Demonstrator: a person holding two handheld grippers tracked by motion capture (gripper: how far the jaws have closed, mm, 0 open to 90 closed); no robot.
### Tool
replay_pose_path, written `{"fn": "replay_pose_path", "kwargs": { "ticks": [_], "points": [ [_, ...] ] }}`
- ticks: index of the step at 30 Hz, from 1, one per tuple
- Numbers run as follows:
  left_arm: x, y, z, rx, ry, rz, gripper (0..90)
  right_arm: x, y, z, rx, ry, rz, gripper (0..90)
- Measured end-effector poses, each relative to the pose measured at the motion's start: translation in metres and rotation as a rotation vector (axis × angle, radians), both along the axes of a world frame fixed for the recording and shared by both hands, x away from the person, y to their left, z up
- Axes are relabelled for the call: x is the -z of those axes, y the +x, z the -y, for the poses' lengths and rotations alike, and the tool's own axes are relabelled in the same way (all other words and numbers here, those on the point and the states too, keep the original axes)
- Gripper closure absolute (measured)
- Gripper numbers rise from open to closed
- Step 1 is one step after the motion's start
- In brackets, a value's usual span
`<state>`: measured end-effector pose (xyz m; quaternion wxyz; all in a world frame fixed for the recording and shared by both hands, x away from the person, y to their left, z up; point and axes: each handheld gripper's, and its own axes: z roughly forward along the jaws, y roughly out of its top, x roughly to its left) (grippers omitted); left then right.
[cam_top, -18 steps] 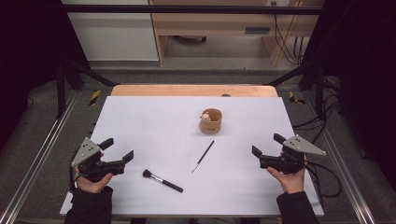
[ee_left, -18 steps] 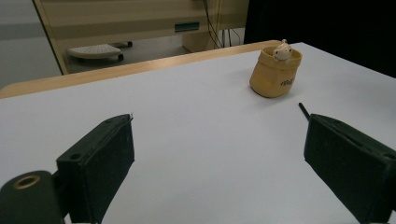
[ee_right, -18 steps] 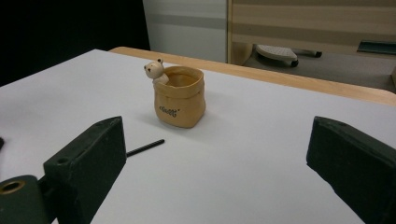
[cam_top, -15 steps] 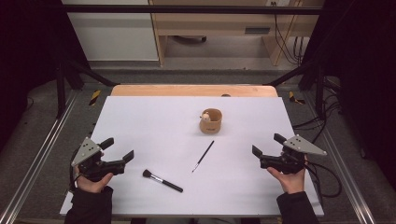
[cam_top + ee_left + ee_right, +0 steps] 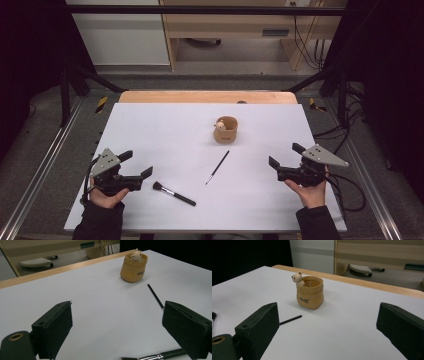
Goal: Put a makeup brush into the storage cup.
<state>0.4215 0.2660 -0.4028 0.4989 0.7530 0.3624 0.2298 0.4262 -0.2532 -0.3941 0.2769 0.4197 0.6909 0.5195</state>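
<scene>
the makeup brush (image 5: 173, 193) lies flat on the white table (image 5: 165, 130), near the front edge, just right of the left gripper (image 5: 137, 169); it has a dark bristle head toward that gripper, a silver collar and a black handle pointing away to the right and toward the person. a thinner black brush (image 5: 217, 167) lies at a slant near the middle of the table, apart from the first, and a tan cup (image 5: 226, 129) with a small pale animal figure on its rim stands upright beyond it. the left gripper rests low over the table with its jaws wide apart and nothing between them; the right gripper (image 5: 283, 160), well apart at the right side, is likewise spread wide and empty. against the earlier high view, both hands, both brushes and the cup sit in the same places; no shift noted. the left gripper view adds the silver collar of the makeup brush (image 5: 160, 355) close up at its bottom edge and the thin brush (image 5: 155, 296) running up toward the cup (image 5: 134, 267). the right gripper view adds the small lettering on the cup (image 5: 310, 292) and the hollow inside, with the end of the thin brush (image 5: 290, 319) just before it.
</scene>
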Motion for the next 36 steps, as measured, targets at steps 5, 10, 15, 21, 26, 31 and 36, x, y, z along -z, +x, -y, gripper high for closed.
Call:
{"fn": "replay_pose_path", "kwargs": {
  "ticks": [5, 10, 15, 21, 26, 31, 36],
  "points": [
    [0.006, 0.001, 0.010, 0.032, 0.033, -0.022, 8.6, -0.001, 0.000, -0.002, -0.006, -0.007, 0.000, 5.0],
    [0.010, 0.002, 0.016, 0.059, 0.054, -0.046, 8.5, 0.000, 0.000, -0.006, -0.017, -0.010, -0.003, 4.9],
    [0.013, 0.003, 0.021, 0.090, 0.075, -0.069, 8.6, 0.001, 0.000, -0.008, -0.025, -0.016, -0.012, 4.8],
    [0.018, 0.003, 0.028, 0.138, 0.117, -0.104, 9.1, 0.002, 0.001, -0.009, -0.032, -0.019, -0.017, 4.8],
    [0.023, 0.003, 0.035, 0.166, 0.151, -0.122, 9.7, 0.002, 0.001, -0.009, -0.032, -0.019, -0.018, 4.8],
    [0.029, 0.003, 0.041, 0.190, 0.189, -0.140, 10.2, 0.003, 0.001, -0.010, -0.037, -0.022, -0.025, 4.7],
    [0.033, 0.003, 0.047, 0.227, 0.221, -0.165, 12.1, 0.003, 0.001, -0.011, -0.036, -0.020, -0.025, 4.7]
  ]
}}
